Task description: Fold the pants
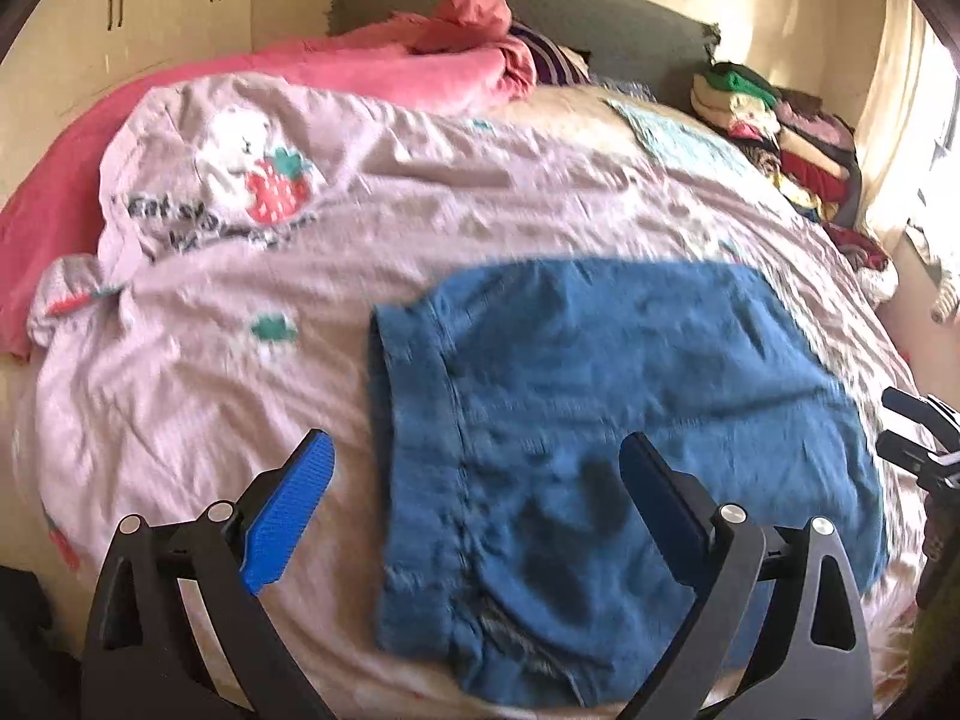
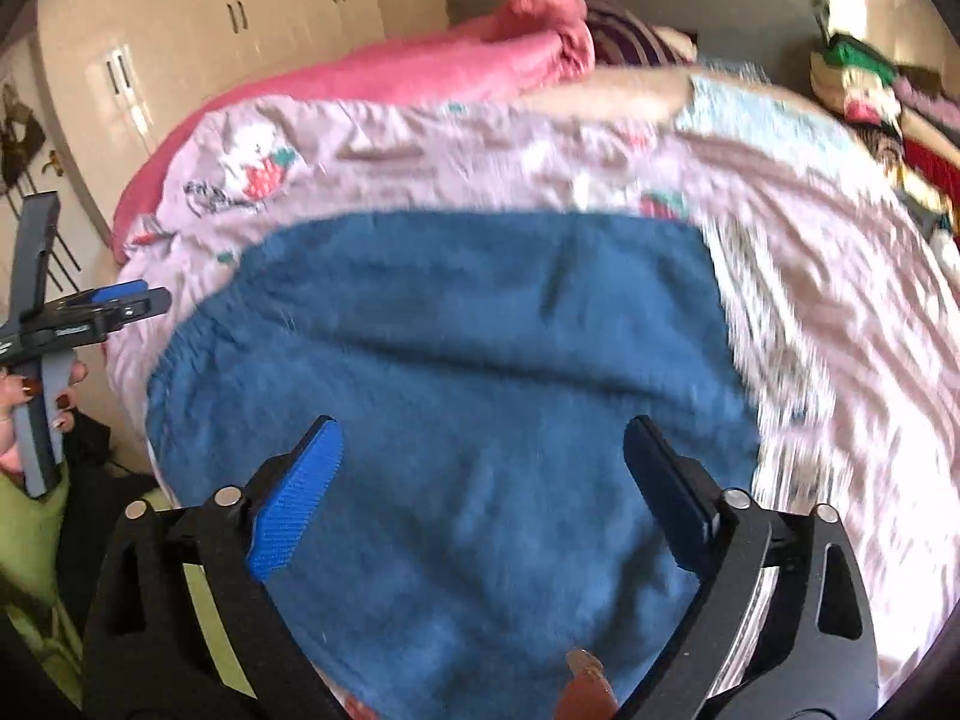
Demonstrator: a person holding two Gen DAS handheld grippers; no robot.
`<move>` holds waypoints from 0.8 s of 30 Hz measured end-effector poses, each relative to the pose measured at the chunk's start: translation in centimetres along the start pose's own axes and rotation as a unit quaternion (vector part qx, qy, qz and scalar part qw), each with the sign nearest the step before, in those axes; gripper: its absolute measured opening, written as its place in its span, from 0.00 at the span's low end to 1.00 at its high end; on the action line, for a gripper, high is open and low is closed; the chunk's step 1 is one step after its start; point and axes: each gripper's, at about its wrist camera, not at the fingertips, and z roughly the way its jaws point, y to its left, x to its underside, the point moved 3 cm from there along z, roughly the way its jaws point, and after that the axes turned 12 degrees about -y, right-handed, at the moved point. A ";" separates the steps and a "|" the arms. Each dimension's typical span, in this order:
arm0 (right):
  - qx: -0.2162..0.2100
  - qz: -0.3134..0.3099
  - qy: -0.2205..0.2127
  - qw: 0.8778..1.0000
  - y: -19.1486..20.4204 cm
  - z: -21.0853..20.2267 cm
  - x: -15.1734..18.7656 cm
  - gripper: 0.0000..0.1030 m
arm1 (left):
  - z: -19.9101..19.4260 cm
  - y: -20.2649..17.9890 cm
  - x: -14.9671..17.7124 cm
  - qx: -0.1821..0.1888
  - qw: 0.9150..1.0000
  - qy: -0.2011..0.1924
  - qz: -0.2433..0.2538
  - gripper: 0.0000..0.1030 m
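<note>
The blue pants [image 1: 630,372] lie folded into a flat rectangle on the lilac printed bedsheet [image 1: 240,396]. My left gripper [image 1: 477,441] hovers above the left part of the pants with its jaws wide apart and nothing between them. In the right wrist view the pants [image 2: 480,324] fill the middle, and my right gripper [image 2: 483,421] is open above them, holding nothing. The right gripper [image 1: 918,444] also shows at the right edge of the left wrist view. The left gripper [image 2: 120,303], held by a hand [image 2: 18,408], shows at the left edge of the right wrist view.
A pink blanket [image 1: 372,72] is bunched along the far side of the bed below a grey headboard [image 1: 600,18]. A pile of clothes [image 1: 786,138] sits at the far right corner. Cream wardrobe doors [image 2: 210,24] stand beyond the bed on the left.
</note>
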 end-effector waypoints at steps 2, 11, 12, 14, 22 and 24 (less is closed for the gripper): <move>-0.002 -0.006 -0.007 1.000 0.3 0.5 -1.4 0.89 | 0.3 0.2 -1.2 -0.003 1.000 -0.008 0.001 0.93; -0.047 -0.036 -0.027 0.998 3.1 5.6 -7.2 0.91 | 3.5 1.9 -4.7 -0.015 1.000 -0.017 0.011 0.93; -0.047 -0.039 -0.022 0.998 3.2 6.4 -7.4 0.91 | 4.2 2.2 -4.8 -0.023 1.000 -0.011 0.012 0.93; -0.052 -0.041 0.000 0.998 3.7 8.9 -7.7 0.91 | 5.1 2.8 -4.9 -0.028 1.000 -0.006 0.012 0.93; -0.048 -0.101 0.054 0.992 5.9 16.3 -7.7 0.91 | 8.5 5.3 -3.6 -0.042 0.999 0.013 0.005 0.93; -0.049 -0.112 0.062 0.990 6.2 17.7 -7.8 0.91 | 9.2 5.8 -3.4 -0.044 0.999 0.014 0.005 0.93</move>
